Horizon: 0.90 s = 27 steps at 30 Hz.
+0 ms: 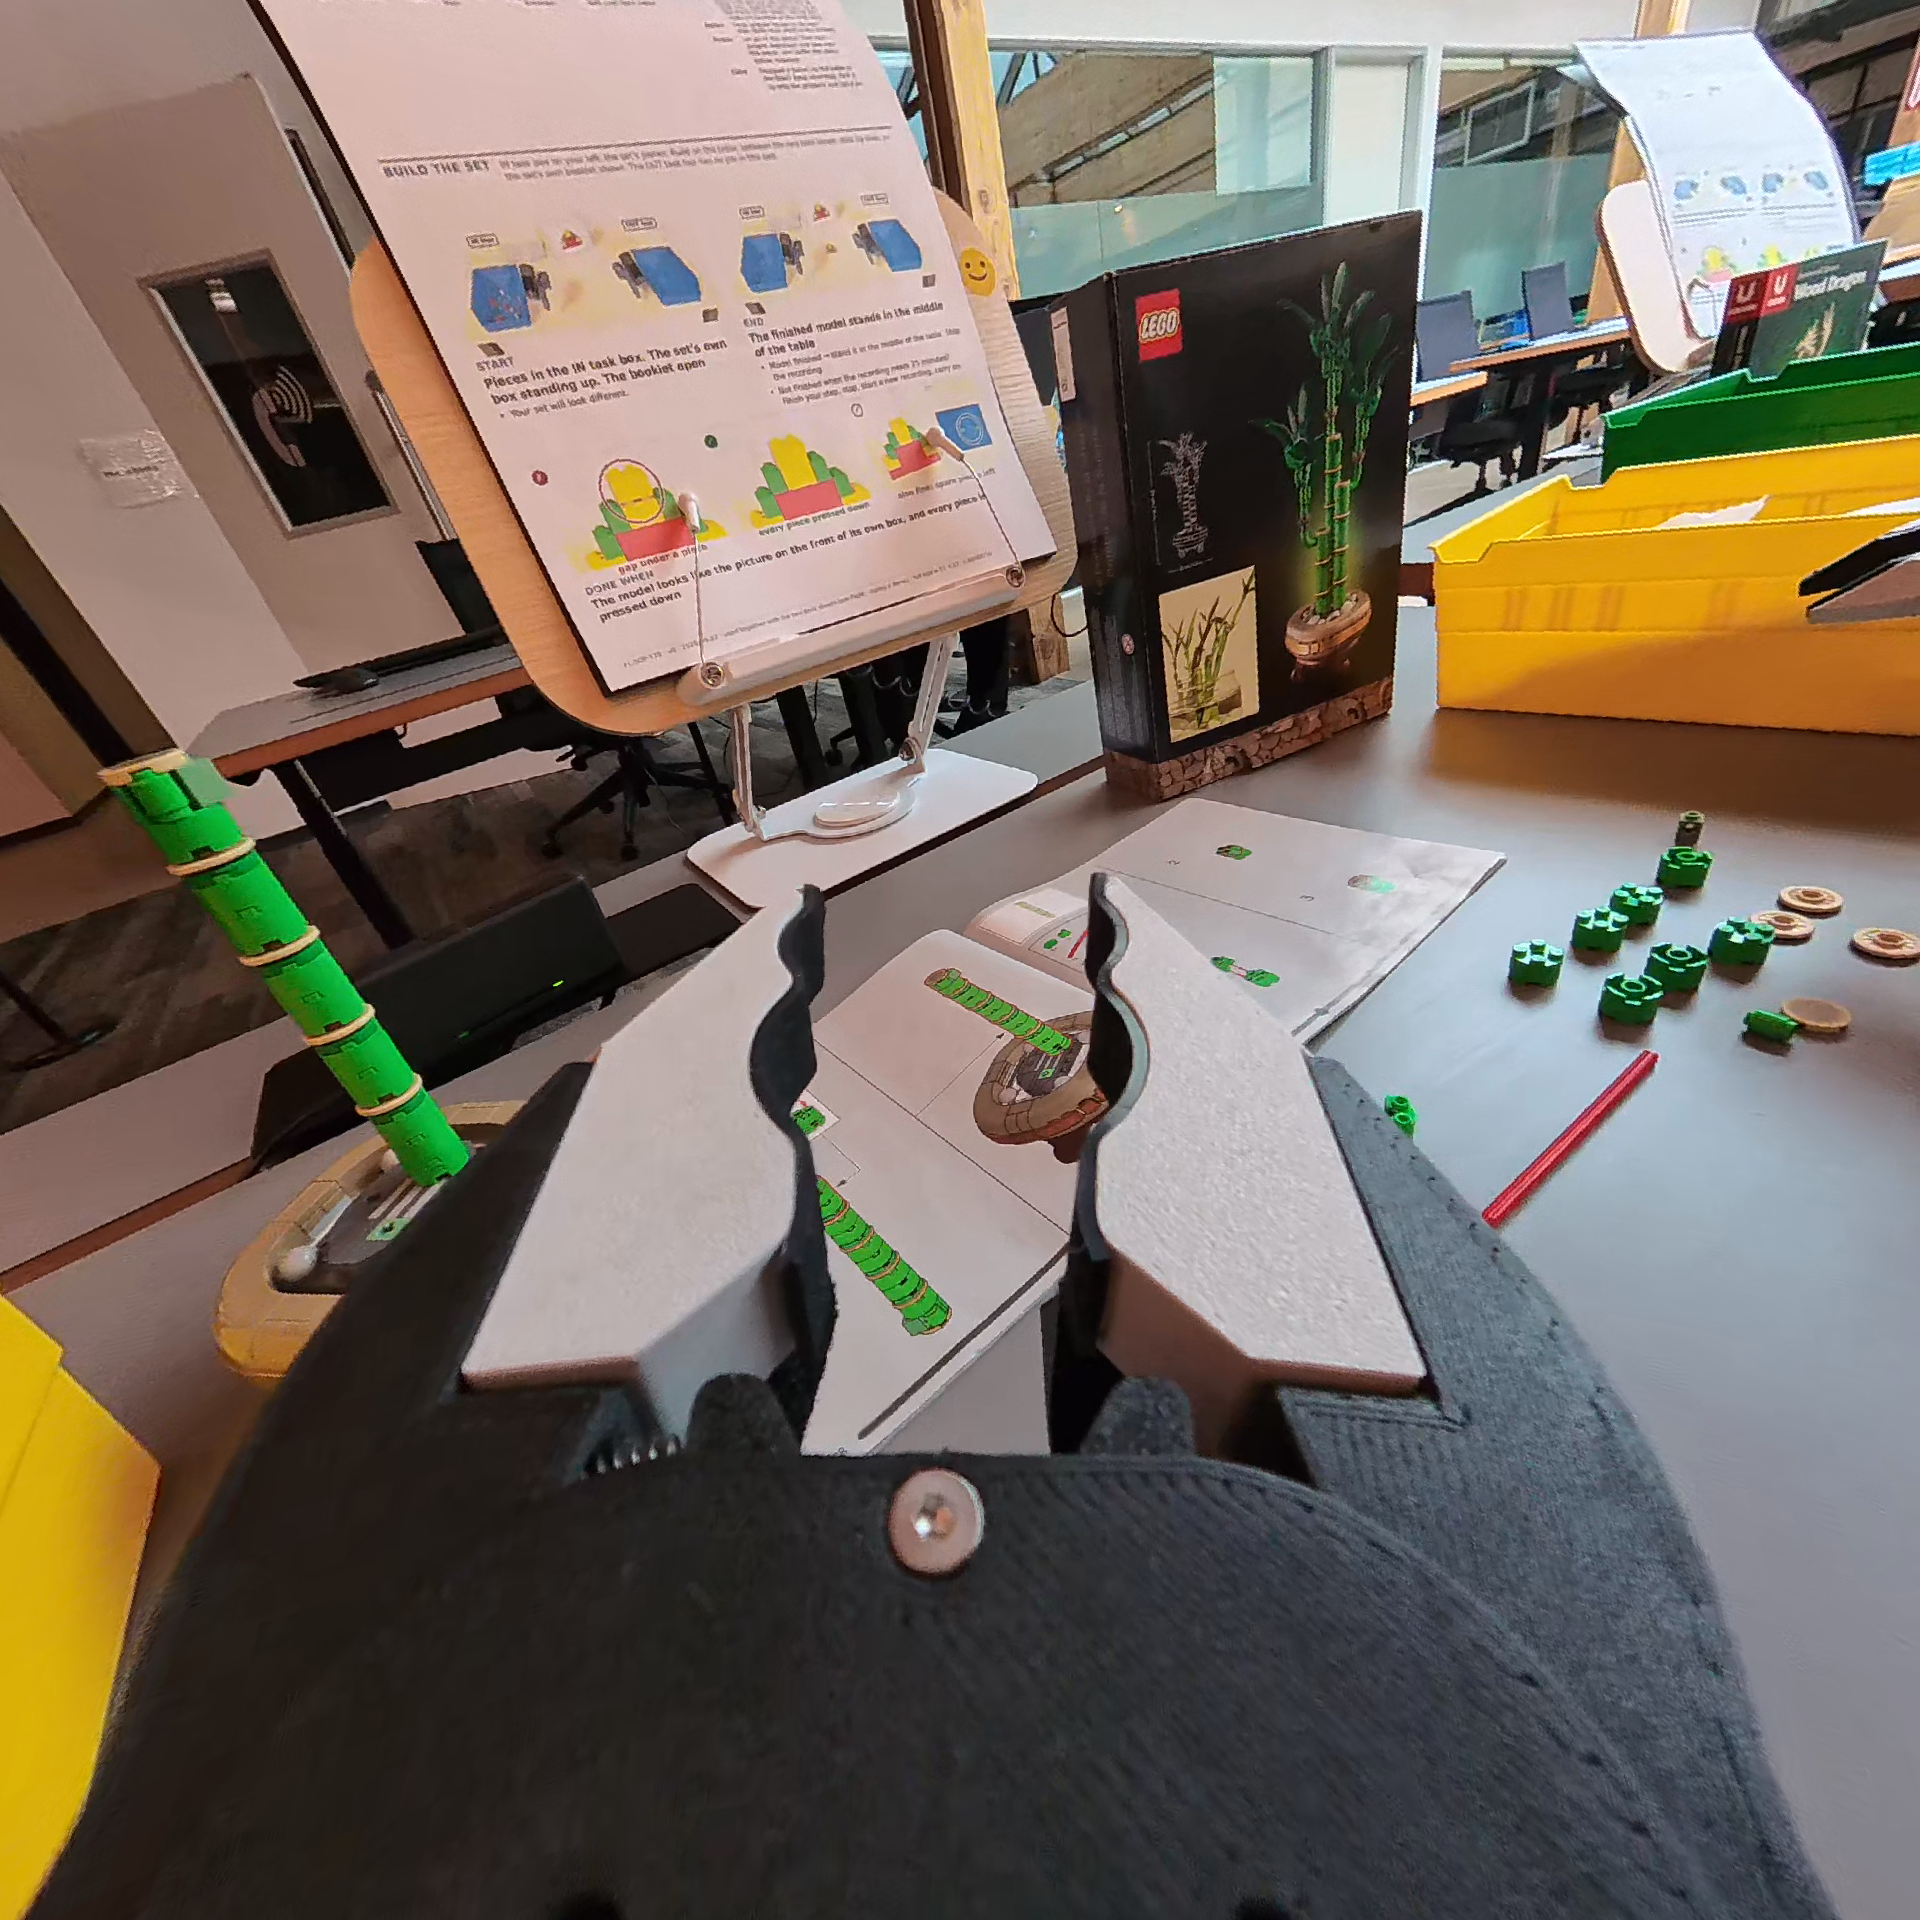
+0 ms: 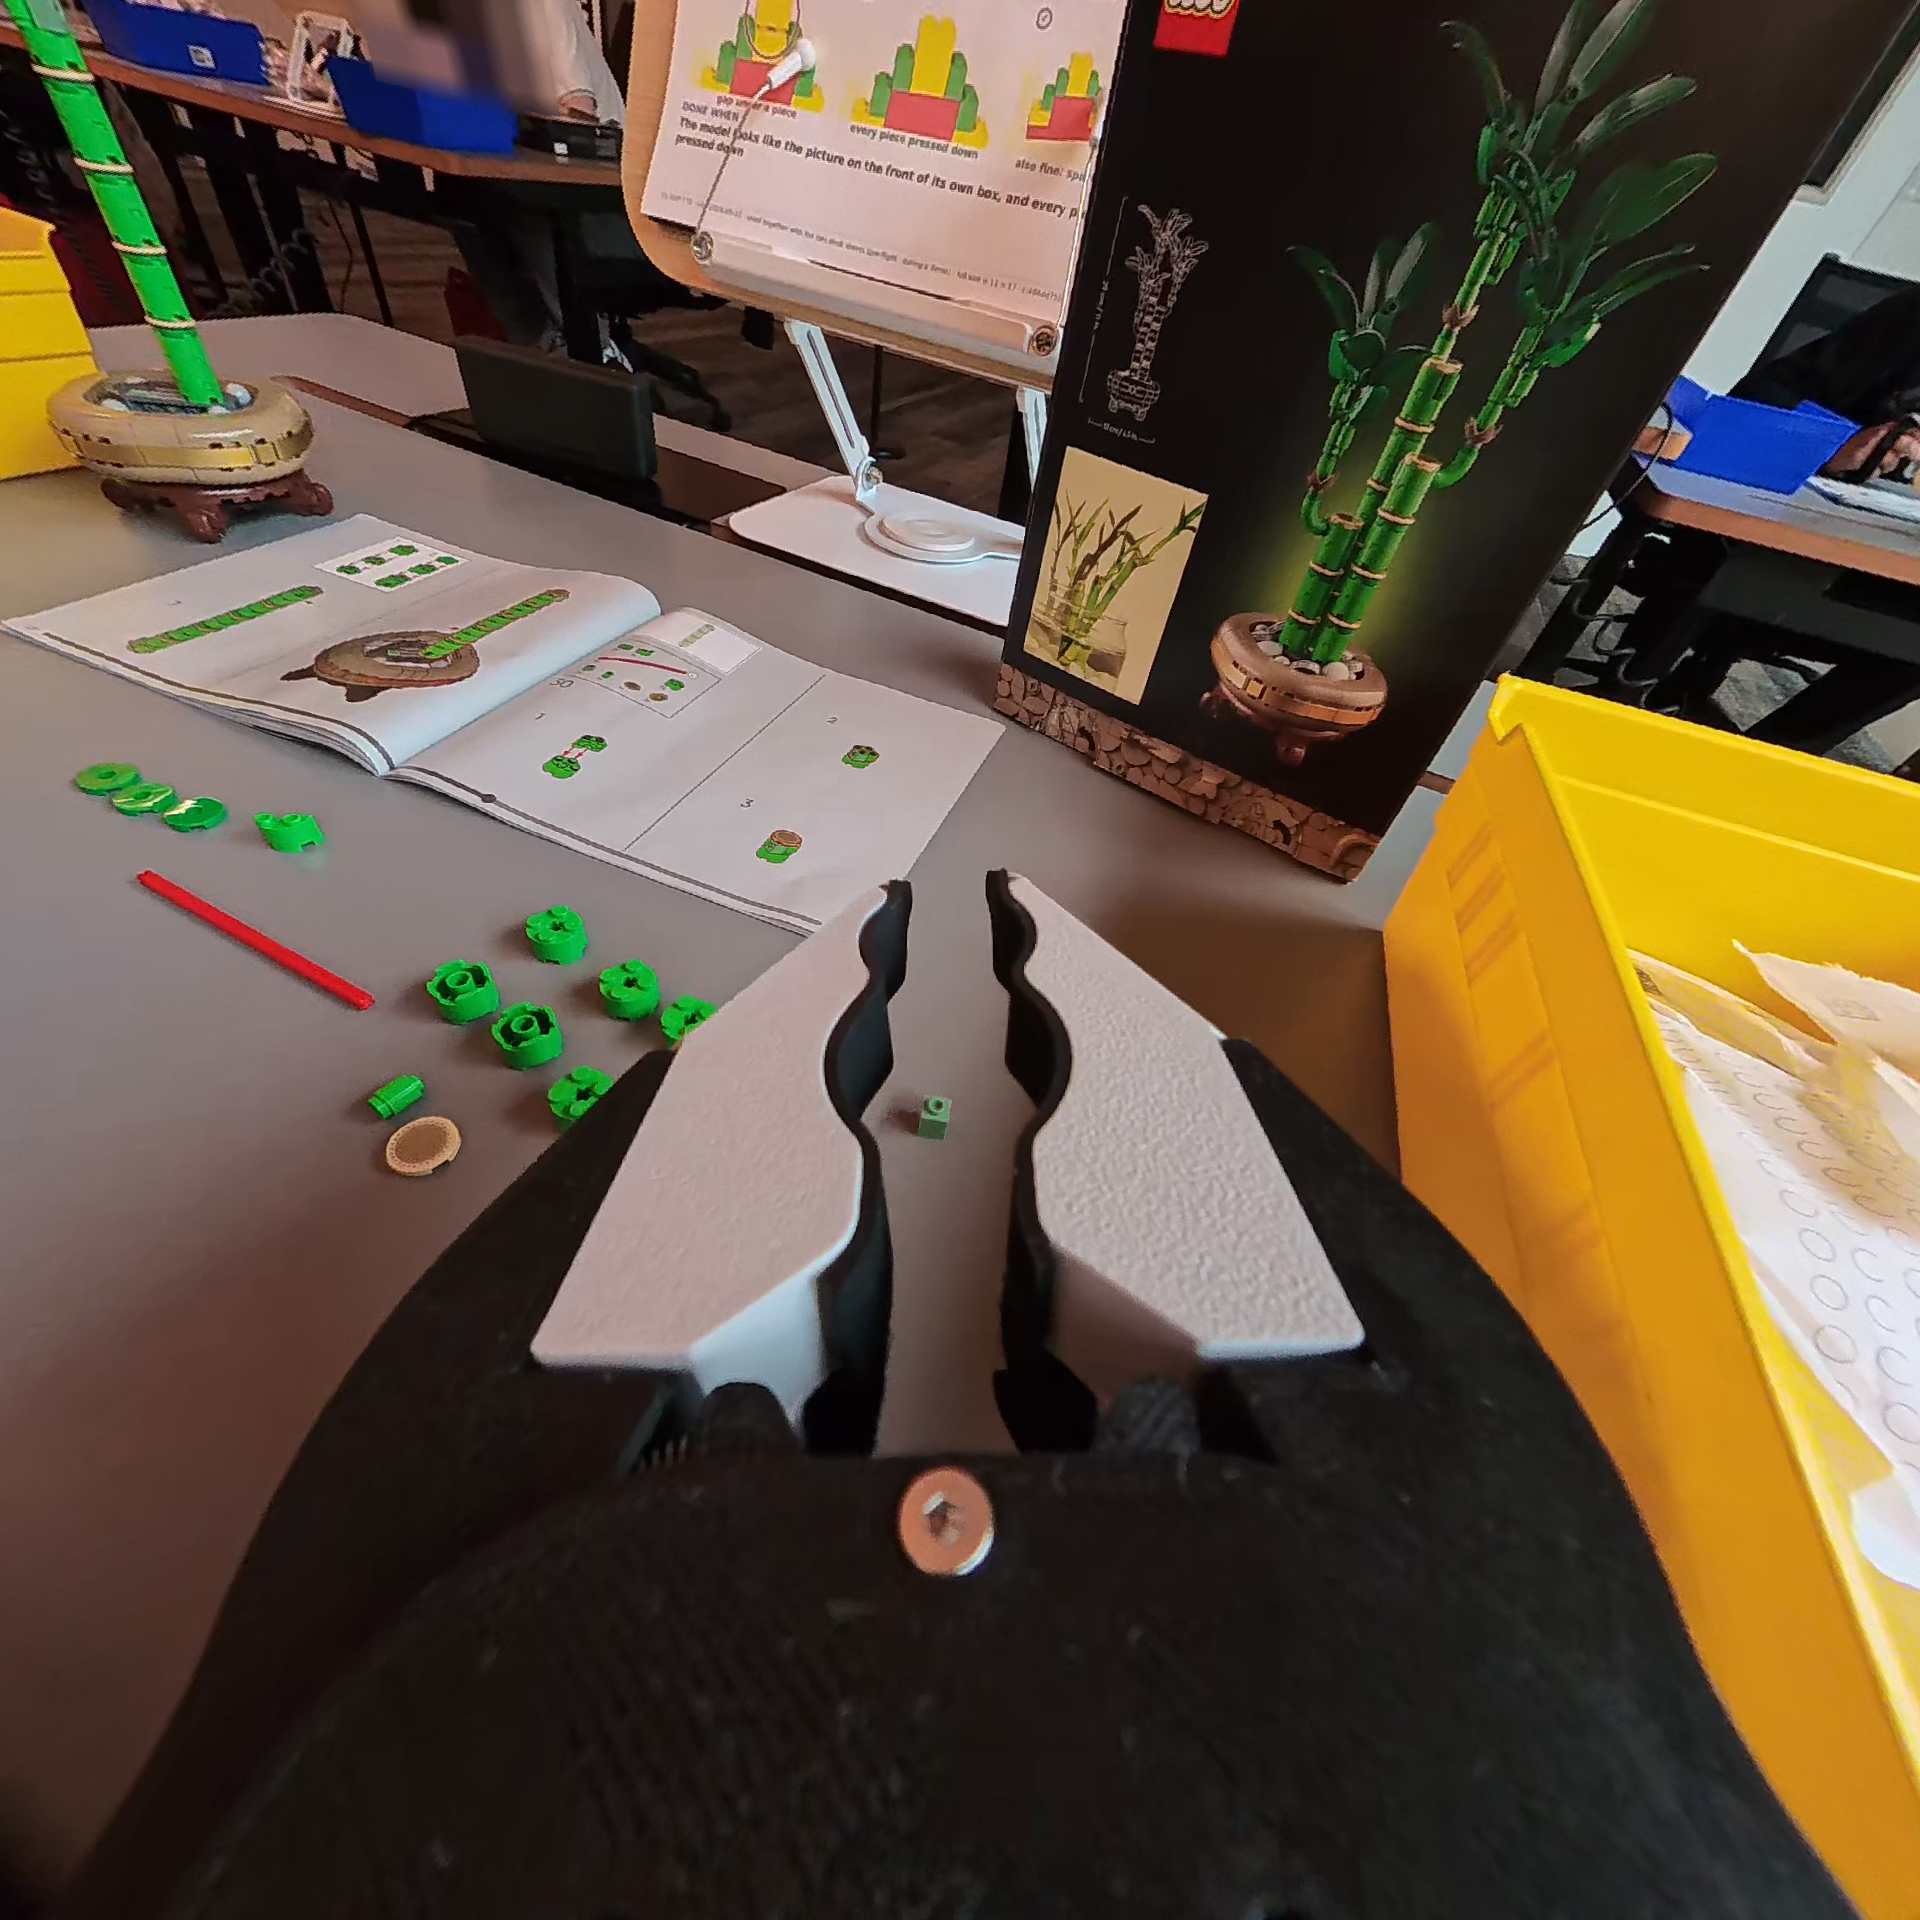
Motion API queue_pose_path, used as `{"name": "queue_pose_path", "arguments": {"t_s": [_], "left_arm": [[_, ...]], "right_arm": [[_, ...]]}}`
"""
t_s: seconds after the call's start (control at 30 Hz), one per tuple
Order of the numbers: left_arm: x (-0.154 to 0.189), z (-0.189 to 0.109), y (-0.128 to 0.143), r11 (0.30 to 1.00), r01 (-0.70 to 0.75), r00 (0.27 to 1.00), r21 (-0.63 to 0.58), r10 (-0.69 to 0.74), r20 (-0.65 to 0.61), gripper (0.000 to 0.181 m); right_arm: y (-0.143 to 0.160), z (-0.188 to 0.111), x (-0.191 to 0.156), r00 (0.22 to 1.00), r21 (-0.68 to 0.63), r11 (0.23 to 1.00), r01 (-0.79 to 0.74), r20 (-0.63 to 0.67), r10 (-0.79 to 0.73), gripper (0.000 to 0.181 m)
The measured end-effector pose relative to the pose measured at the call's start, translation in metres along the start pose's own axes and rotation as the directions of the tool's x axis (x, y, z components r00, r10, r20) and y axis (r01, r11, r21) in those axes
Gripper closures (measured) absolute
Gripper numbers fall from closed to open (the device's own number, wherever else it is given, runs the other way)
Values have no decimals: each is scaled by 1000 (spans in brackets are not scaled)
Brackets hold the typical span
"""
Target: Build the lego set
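My left gripper is open and empty, held above the open instruction booklet. To its left stands the built model: a green bamboo stalk leaning out of a tan pot base. My right gripper is open with a narrow gap, low over the table. A small green brick lies on the table between its fingers, touching neither. Several green round bricks, a red rod, a tan round tile and flat green round plates lie to its left.
The set's box stands upright behind the booklet. A yellow bin with paper bags is close on the right. A stand with a printed sheet is at the table's far edge. Another yellow bin is at the left. The left gripper's tips are roughly 35 centimetres from the right gripper's. To the tan round tile: right tips about 15 centimetres, left tips about 25 centimetres. My left wrist view looks at it from another angle. It is some 15 centimetres from my left tips to the green bamboo stalk. Seen from the right wrist view as well. The red rod is about 20 centimetres from both grippers' fingertips. It is also in sight in the left wrist view.
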State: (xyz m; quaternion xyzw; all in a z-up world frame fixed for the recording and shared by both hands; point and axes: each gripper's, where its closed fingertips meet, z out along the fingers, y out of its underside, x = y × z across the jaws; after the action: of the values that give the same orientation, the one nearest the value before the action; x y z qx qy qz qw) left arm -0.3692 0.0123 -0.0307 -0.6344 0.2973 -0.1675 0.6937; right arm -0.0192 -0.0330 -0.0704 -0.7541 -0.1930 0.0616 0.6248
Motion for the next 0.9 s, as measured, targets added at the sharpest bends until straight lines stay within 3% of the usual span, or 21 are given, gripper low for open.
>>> {"name": "queue_pose_path", "arguments": {"t_s": [0.3, 0.73, 0.9], "left_arm": [[0, 5, 9, 999, -18, 1000, -32, 18, 5, 131], [-14, 8, 26, 994, -50, 996, -94, 56, 64, 135], [-10, -1, 15, 984, -145, 982, -101, 155, 103, 135]], "right_arm": [[-6, 1, -9, 998, 25, 999, -21, 53, 20, 166], [7, 7, -34, 986, -71, 997, 29, 164, -17, 162], [14, 6, -37, 982, -116, 993, 5, 189, 17, 159]]}}
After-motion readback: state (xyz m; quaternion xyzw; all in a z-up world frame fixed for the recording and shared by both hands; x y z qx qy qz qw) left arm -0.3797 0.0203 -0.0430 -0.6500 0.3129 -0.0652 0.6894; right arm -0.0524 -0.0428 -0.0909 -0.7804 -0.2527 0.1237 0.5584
